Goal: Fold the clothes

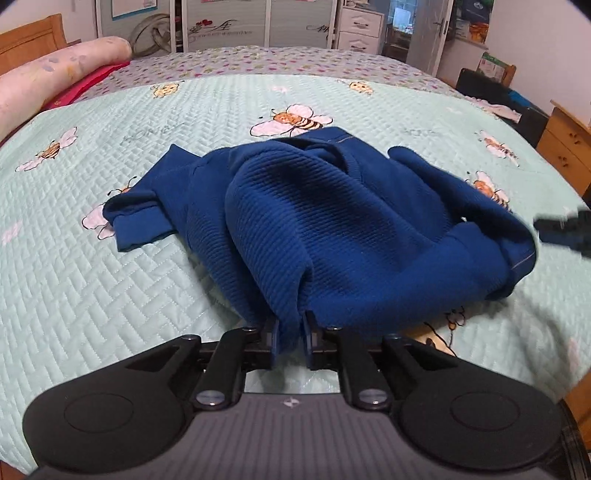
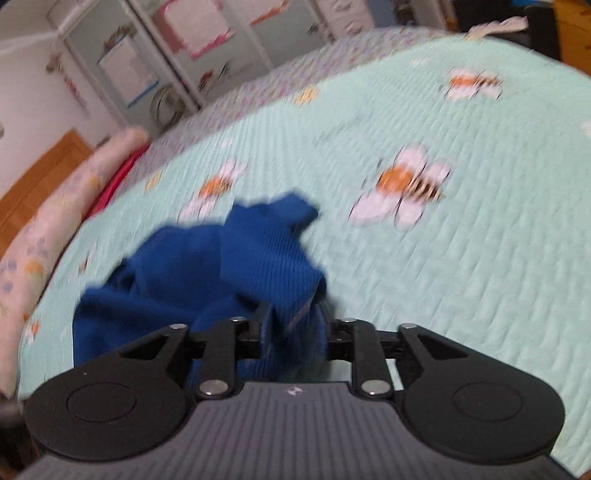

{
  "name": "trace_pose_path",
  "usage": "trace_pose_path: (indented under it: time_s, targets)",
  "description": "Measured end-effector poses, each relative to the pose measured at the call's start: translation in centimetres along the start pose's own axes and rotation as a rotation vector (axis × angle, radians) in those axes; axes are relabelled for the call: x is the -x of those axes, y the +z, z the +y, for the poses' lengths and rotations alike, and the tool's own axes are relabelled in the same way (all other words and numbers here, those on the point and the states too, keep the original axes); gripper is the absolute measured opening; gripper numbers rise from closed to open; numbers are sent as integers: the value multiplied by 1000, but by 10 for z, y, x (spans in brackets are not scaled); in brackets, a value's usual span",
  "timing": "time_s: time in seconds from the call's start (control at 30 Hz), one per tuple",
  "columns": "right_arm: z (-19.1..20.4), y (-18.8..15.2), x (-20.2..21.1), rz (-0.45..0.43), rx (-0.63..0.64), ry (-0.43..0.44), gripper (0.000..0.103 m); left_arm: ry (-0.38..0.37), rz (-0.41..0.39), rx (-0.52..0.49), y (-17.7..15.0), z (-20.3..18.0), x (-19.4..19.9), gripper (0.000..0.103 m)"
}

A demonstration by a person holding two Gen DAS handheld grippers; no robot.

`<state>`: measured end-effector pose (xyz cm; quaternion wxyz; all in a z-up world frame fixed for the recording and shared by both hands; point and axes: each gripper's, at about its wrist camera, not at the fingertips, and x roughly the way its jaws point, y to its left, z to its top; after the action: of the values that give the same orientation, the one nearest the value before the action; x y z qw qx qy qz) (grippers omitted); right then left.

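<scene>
A dark blue ribbed garment (image 1: 332, 221) lies bunched on the mint quilt (image 1: 92, 295), with one sleeve (image 1: 136, 218) spread out to the left. My left gripper (image 1: 290, 334) sits low at the garment's near edge, and a fold of the cloth fills the narrow gap between its pads. In the blurred right wrist view the same garment (image 2: 207, 266) is heaped to the left. My right gripper (image 2: 295, 332) has its jaws apart with loose blue cloth between them. A dark blurred shape (image 1: 565, 230) by the garment's right end looks like that gripper.
The bed's quilt has a bee print. A long pink bolster (image 1: 55, 74) and a red cloth lie along the left side. Wooden furniture (image 1: 565, 147) stands past the right edge, with wardrobes (image 1: 229, 22) and drawers beyond the far end.
</scene>
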<state>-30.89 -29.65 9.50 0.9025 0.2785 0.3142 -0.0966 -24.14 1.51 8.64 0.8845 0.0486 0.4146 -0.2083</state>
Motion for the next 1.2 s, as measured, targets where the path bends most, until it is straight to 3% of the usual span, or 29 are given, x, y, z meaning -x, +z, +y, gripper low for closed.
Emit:
trace_pose_path:
  time_s: [0.07, 0.1, 0.2, 0.33, 0.43, 0.5, 0.57, 0.8, 0.9, 1.0, 1.07, 1.2]
  targets:
    - [2, 12, -3, -44, 24, -5, 48, -20, -6, 19, -2, 3, 5, 26]
    - [4, 18, -8, -71, 42, -10, 50, -29, -9, 29, -3, 5, 7, 28]
    - [17, 35, -32, -108, 125, -1, 69, -33, -25, 39, 0, 4, 17, 28]
    - [42, 49, -97, -10, 228, 7, 71, -36, -74, 39, 13, -1, 24, 29]
    - [52, 51, -135, 66, 257, -10, 71, -35, -116, 38, 24, -6, 26, 40]
    - [52, 49, -152, 107, 259, -24, 66, -27, -122, 32, 30, -11, 23, 42]
    - [47, 43, -151, 111, 233, -27, 9, -37, -110, 34, 34, -15, 16, 42]
    - [-11, 16, -56, -9, 0, -46, 9, -116, -18, 77, 31, -34, -17, 43]
    - [-36, -6, -22, 43, -28, -93, 9, -141, 20, 145, 31, -37, -31, 51]
    - [-56, -30, 0, 156, -31, -125, 9, -155, 40, 213, 33, -39, -42, 52]
    - [-65, -44, 12, 234, -46, -97, 9, -152, 51, 244, 34, -40, -48, 52]
    - [-71, -62, 29, 348, -105, 160, 9, -174, 82, 283, 37, -48, -59, 53]
